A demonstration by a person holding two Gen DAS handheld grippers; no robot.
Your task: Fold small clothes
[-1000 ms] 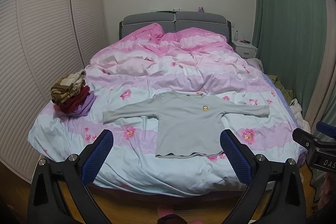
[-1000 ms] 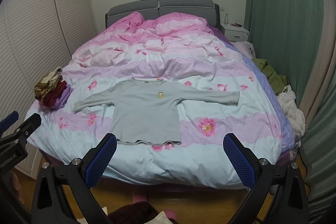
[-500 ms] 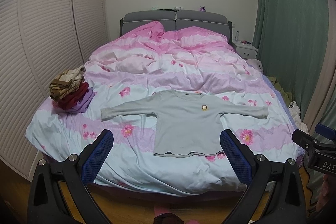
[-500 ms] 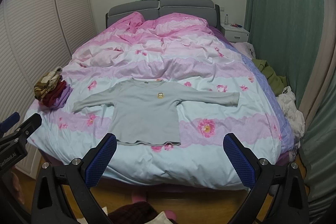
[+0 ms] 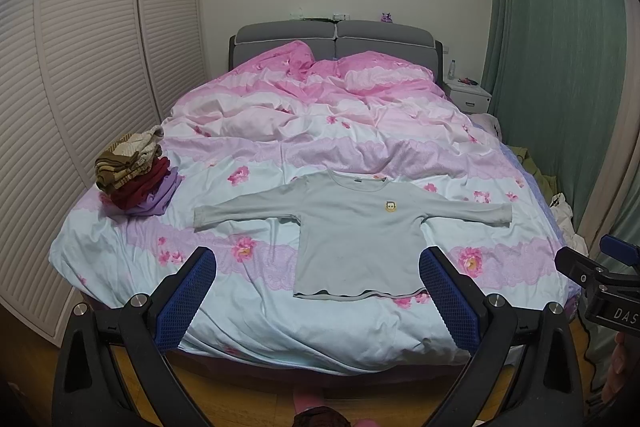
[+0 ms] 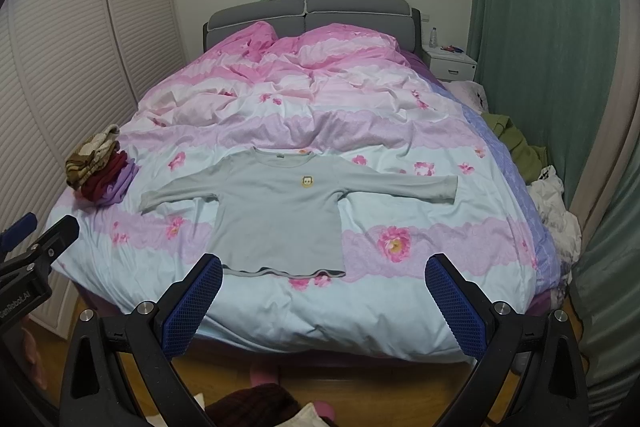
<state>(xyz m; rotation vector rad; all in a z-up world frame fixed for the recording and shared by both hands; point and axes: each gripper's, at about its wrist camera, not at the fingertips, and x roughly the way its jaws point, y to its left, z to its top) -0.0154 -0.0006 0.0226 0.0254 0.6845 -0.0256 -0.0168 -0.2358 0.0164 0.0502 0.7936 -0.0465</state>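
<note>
On the bed (image 5: 120, 251), the grey shirt (image 5: 356, 227) lies flat beyond both grippers' wide-spread, empty jaws.

Grey shirt (image 6: 280, 211) flat on bed (image 6: 400, 307), right tool (image 6: 324, 291) open, empty

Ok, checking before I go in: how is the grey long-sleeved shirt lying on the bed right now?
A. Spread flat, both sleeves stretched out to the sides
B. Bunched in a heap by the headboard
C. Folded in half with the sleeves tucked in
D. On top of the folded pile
A: the grey shirt lies flat on the duvet, both sleeves out sideways, apart from the folded pile at the bed's left edge.
</note>
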